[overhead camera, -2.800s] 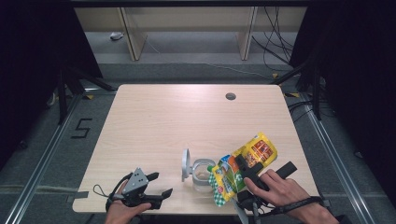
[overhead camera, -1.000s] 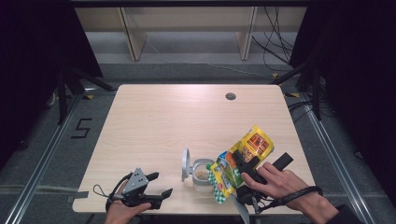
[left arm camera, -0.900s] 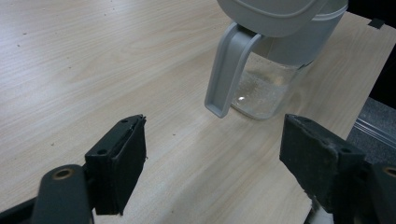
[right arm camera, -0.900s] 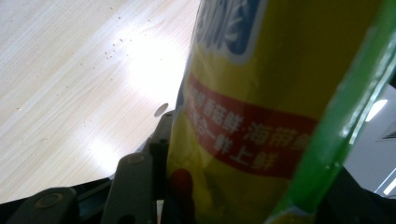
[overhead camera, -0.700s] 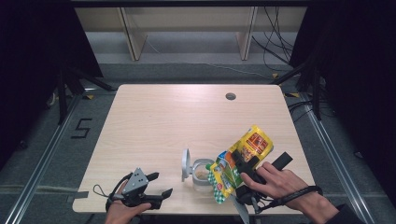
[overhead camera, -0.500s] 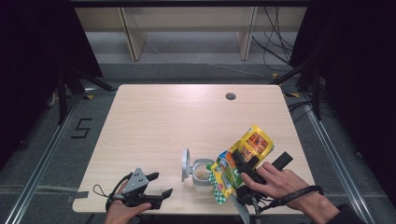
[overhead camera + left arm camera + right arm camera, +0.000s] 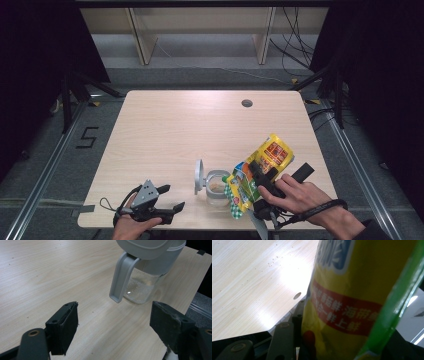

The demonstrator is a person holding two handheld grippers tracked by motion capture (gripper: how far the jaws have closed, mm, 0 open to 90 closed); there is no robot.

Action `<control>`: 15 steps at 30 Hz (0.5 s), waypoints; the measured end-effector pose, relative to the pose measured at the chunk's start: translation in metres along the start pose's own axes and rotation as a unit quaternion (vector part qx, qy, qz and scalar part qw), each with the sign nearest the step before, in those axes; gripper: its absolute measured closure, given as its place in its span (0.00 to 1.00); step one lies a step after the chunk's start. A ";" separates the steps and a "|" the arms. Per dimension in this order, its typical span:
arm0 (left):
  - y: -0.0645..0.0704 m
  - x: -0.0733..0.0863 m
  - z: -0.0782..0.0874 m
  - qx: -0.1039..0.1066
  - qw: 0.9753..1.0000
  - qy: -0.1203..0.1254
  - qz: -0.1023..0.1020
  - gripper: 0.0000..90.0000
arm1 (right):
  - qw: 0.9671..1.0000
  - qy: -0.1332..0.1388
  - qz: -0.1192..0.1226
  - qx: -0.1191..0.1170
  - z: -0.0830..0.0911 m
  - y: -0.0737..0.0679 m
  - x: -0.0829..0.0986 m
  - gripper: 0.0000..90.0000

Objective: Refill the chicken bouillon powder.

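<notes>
High view: your right gripper (image 7: 260, 176) clamps the yellow snack bag (image 7: 260, 167), tilted w/ its lower end over the glass jar (image 7: 217, 186) near the table (image 7: 190, 125) front edge. Jar lid (image 7: 199, 176) stands flipped up at its left. Your left gripper (image 7: 162, 204) rests at the front-left, jaws apart, holding nothing.

Left gripper view: both pads wide apart; jar (image 7: 143, 282) (grey lid and handle) sits just ahead, btwn them.

Right gripper view: bag (image 7: 362, 297) pinched close to the lens, table beyond.
</notes>
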State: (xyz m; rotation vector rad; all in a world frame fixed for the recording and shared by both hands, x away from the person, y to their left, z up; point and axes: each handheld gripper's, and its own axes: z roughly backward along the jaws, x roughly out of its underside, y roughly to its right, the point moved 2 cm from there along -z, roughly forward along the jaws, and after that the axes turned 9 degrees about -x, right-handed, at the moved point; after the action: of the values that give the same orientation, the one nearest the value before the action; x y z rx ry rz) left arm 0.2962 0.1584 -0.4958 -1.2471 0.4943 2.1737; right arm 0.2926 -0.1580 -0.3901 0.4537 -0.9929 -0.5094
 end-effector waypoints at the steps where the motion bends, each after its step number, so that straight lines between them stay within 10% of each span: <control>1: 0.000 0.000 0.000 0.001 1.000 0.000 0.000 0.25 | 1.000 -0.003 0.005 -0.001 0.000 0.001 0.000 0.62; 15: 0.000 0.000 0.000 0.000 1.000 0.000 0.002 0.25 | 0.999 -0.011 -0.028 -0.021 0.000 -0.003 0.001 0.62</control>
State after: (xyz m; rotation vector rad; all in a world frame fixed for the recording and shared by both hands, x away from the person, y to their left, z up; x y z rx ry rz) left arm 0.2960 0.1586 -0.4956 -1.2463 0.4971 2.1765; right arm 0.2924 -0.1608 -0.3913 0.4396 -0.9912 -0.5865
